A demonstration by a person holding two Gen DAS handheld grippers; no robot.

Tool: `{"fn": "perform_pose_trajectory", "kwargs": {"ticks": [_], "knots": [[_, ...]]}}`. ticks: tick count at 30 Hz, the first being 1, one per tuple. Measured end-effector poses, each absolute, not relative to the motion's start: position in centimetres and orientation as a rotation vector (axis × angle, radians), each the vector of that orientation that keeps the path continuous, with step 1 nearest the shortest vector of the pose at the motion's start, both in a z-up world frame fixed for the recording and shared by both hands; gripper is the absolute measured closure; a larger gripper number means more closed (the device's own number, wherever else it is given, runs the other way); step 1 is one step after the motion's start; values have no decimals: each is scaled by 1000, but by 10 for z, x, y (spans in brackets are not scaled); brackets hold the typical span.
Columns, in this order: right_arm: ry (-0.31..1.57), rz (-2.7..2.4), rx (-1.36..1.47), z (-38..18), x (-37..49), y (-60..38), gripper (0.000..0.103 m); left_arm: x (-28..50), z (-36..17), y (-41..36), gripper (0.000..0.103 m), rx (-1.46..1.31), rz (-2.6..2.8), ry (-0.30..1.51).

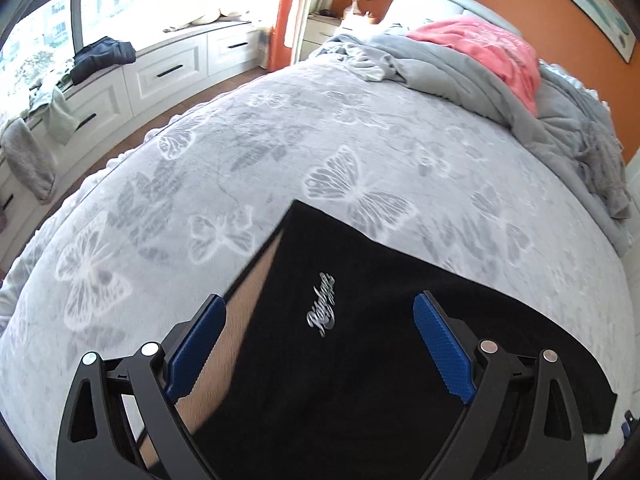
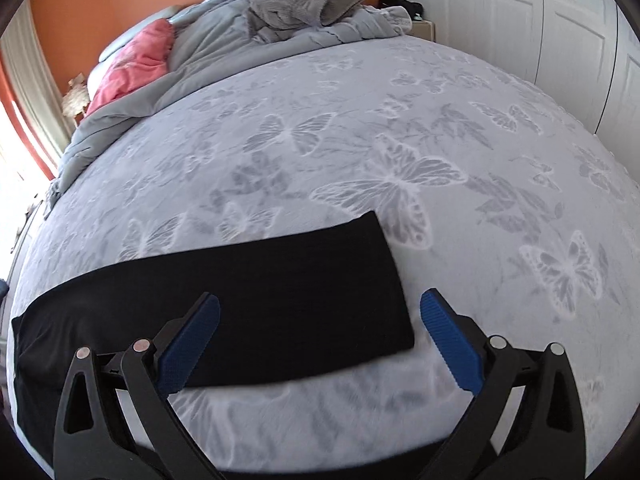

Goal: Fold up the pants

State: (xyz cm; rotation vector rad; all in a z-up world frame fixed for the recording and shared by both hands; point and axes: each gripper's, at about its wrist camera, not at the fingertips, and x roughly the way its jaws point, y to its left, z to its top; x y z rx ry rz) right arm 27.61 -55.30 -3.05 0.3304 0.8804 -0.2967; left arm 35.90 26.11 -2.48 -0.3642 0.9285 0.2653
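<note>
**Both grippers spread wide above black pants on a butterfly bedspread**

Left gripper [image 1: 320,344], blue ribbed pads [image 1: 444,350] parted and holding nothing, hovers over the pants [image 1: 360,360]. These are black, matte, soft-looking fabric, lying flat on the bedspread [image 1: 240,160]; a silver script logo [image 1: 321,305] sits between the fingers, and a tan inner lining shows along the pants' left edge. Right gripper [image 2: 320,342], likewise parted and empty, straddles the pants' [image 2: 260,300] squared right end. In the right wrist view the pants form a long band, their long axis running left to right across the bedspread [image 2: 440,120], a plush grey cloth printed with pale butterflies. Beyond the pants, a rumpled grey duvet [image 1: 460,76] carries a pink cloth [image 1: 492,48]. Farther left of the pants, white drawers [image 1: 168,68] under the window bear dark clothing [image 1: 104,56].
</note>
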Motion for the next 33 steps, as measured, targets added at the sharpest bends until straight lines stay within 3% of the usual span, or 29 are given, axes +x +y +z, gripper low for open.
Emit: {"fn": "perform_pose_trajectory", "kwargs": {"ticks": [8, 10, 12, 13, 14, 18, 26, 31, 33], "knots": [[950, -284, 333, -87, 340, -577, 5, 440, -80, 257, 13, -330, 272, 1033], [934, -292, 285, -93, 347, -570, 5, 445, -81, 258, 40, -283, 311, 1015], [906, -300, 255, -90, 350, -565, 34, 446, -79, 266, 85, -262, 345, 1014], [897, -286, 271, -88, 350, -566, 74, 443, -75, 273, 86, -286, 330, 1005], [890, -243, 337, -85, 351, -570, 87, 440, -70, 278, 89, -319, 309, 993], [807, -216, 286, -45, 331, -557, 88, 406, -29, 288, 96, -393, 239, 906], [604, -80, 190, 58, 203, -542, 88, 275, 71, 281, 96, -364, 89, 805], [723, -63, 149, 22, 130, -547, 85, 179, 41, 295, 95, -355, 122, 900], [781, -77, 157, -4, 111, -550, 80, 153, 13, 298, 85, -352, 129, 940]]}}
